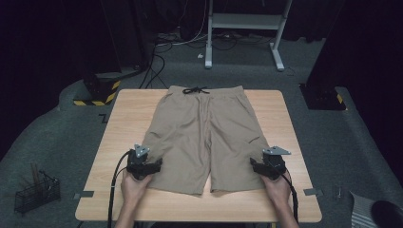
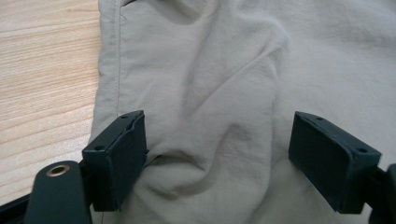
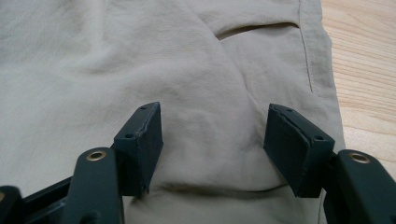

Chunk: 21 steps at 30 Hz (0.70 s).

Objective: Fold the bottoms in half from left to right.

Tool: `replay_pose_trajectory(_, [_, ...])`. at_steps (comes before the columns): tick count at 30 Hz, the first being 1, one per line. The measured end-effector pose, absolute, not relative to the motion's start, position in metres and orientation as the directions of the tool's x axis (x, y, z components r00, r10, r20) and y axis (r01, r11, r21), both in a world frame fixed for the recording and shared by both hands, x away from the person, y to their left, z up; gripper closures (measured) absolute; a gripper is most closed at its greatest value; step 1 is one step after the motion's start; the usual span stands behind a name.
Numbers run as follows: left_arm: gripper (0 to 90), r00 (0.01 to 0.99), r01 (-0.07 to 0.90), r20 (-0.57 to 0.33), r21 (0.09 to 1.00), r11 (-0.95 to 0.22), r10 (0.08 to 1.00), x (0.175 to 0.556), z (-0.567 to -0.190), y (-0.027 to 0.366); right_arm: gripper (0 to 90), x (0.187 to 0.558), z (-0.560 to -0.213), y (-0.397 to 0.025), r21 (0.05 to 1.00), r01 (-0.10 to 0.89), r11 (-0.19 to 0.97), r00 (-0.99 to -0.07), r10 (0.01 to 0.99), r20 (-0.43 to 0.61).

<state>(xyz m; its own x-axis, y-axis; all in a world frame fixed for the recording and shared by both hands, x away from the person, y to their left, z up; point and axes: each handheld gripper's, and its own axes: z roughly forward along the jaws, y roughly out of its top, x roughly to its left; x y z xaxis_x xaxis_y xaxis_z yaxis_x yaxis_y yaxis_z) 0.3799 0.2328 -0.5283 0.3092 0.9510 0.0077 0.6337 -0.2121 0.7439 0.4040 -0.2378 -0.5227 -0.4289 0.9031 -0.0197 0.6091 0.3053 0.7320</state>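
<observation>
Wooden tabletop (image 1: 128, 109) is carrying tan shorts (image 1: 204, 133); left gripper (image 2: 217, 156) and right gripper (image 3: 215, 144) are pressing onto them, jaws spread.

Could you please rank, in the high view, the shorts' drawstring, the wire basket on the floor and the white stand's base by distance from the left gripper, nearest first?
From the left gripper:
1. The drawstring, at the far edge of the table, on the shorts' waistband.
2. The wire basket, on the floor to the left.
3. The white stand's base, on the floor beyond the table.
</observation>
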Motion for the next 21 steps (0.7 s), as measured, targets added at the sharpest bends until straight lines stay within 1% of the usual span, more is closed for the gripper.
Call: replay_pose_trajectory(21, [19.8, 0.313, 0.635, 0.004, 0.743, -0.213, 0.950, 0.3790, -0.5281, 0.2328, 35.6, 0.4047, -0.5226, -0.2376, 0.730, 0.614, 0.300, -0.425, 0.905, -0.014])
